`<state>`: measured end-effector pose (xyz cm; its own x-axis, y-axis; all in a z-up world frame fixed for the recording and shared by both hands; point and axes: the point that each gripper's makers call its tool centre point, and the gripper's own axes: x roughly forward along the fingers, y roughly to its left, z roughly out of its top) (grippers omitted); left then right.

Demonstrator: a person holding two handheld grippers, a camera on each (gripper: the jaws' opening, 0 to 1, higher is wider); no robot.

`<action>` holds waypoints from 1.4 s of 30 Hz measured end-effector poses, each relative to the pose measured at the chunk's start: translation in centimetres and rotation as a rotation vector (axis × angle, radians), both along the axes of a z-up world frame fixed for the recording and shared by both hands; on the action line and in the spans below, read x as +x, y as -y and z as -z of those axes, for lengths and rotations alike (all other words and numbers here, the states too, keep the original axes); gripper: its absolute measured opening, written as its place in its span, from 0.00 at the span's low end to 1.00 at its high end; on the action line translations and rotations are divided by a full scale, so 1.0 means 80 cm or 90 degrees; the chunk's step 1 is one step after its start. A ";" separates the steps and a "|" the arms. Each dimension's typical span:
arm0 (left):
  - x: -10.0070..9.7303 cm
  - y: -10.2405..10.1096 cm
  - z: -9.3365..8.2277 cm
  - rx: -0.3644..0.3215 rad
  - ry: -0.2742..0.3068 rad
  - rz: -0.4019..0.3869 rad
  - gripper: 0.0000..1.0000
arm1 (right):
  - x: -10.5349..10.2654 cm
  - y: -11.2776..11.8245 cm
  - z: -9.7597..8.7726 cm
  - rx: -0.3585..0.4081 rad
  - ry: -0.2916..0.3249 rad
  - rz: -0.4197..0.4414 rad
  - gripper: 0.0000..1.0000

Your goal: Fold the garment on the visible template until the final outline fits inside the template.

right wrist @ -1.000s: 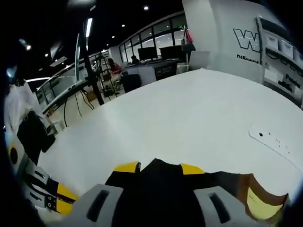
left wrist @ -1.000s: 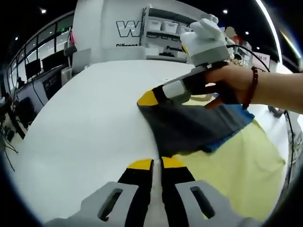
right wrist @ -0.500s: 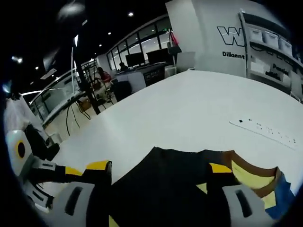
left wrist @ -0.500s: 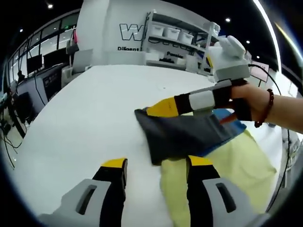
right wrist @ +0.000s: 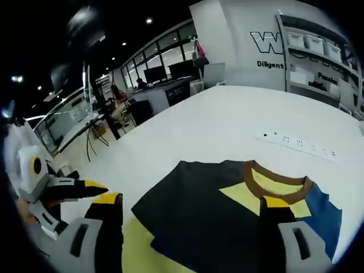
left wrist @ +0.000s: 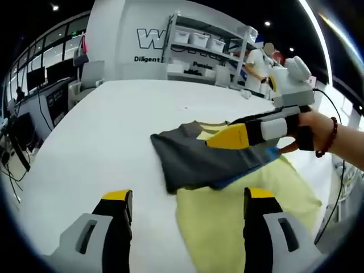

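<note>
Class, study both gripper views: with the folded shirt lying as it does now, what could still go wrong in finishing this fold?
1. The garment overhangs the yellow template toward the bare table; the outline may not fit.
2. Both the left gripper and right gripper are open, so the released fold could spring loose.

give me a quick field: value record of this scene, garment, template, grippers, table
garment: folded shirt, dark grey with yellow and blue panels and a brown collar, lying flat
template: pale yellow sheet under the shirt, showing beyond its near edge
left gripper: jaws open, holding nothing, near the shirt's edge
right gripper: jaws open, above the shirt, holding nothing
table: white top
other: white power strip beyond the shirt
</note>
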<state>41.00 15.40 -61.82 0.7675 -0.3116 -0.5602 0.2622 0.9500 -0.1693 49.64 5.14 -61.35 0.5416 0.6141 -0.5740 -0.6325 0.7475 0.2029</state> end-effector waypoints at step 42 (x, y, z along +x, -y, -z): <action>-0.117 0.015 0.005 0.032 -0.062 0.058 0.73 | -0.204 0.171 0.026 -0.049 -0.045 0.065 0.99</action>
